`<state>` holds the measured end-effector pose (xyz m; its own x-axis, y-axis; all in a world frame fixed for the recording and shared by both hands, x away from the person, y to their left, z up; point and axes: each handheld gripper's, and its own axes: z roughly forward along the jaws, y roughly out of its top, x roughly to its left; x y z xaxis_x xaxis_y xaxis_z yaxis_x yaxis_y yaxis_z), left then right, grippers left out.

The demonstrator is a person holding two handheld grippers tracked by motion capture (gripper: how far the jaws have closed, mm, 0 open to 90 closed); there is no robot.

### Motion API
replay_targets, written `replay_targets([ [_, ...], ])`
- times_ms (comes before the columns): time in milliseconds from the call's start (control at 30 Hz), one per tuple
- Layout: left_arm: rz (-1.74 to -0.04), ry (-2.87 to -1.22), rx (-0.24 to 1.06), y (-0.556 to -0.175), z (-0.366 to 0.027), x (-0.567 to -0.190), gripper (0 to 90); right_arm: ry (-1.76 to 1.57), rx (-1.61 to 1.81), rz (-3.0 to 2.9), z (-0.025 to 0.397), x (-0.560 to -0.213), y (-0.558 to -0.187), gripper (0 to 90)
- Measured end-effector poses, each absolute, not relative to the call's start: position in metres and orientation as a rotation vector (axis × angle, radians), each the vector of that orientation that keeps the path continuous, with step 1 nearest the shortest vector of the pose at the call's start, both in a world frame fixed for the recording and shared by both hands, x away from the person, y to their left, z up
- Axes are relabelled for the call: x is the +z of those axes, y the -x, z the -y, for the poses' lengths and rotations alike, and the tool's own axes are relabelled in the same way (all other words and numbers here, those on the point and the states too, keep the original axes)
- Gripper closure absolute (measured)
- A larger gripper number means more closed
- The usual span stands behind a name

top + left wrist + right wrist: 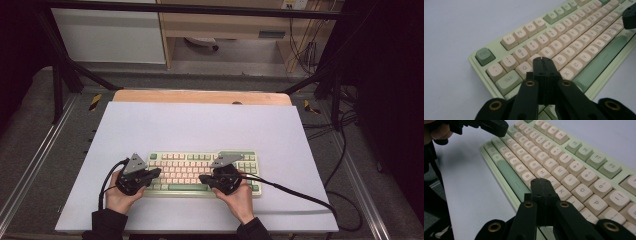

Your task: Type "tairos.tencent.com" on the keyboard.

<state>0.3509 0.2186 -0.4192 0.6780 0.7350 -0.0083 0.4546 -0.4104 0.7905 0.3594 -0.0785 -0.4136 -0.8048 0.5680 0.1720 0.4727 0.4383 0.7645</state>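
Evidently both grippers hover, jaws pressed together and empty, over the pale green mechanical keyboard lying flat near the front of the white table mat.

The left gripper has its closed tip just above the key beside Q, over the keyboard's left end, while the right gripper sits with jaws likewise shut above the keys by K, near the green spacebar. The keyboard looks rigid and fairly heavy for its size, with a hard, smooth plastic case that would likely slide on the mat; its cream keycaps are sprung and could probably pop off if pinched. To lift it, the case edges at the two short ends seem safest; for pressing, a closed tip set squarely on one cap should do.
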Motion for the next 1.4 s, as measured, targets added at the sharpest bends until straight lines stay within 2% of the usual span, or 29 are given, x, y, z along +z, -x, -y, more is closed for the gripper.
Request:
replay_targets([
  [567,-0.913,-2.074,0.435,-0.351,-0.219,-0.419,89.8,-0.928,1.292,-2.593,0.056,-0.424,-0.366,90.0],
  [1400,-0.911,-2.074,0.437,-0.351,-0.219,-0.419,89.8,-0.928,1.258,-2.604,0.053,-0.432,-0.368,90.0],
])
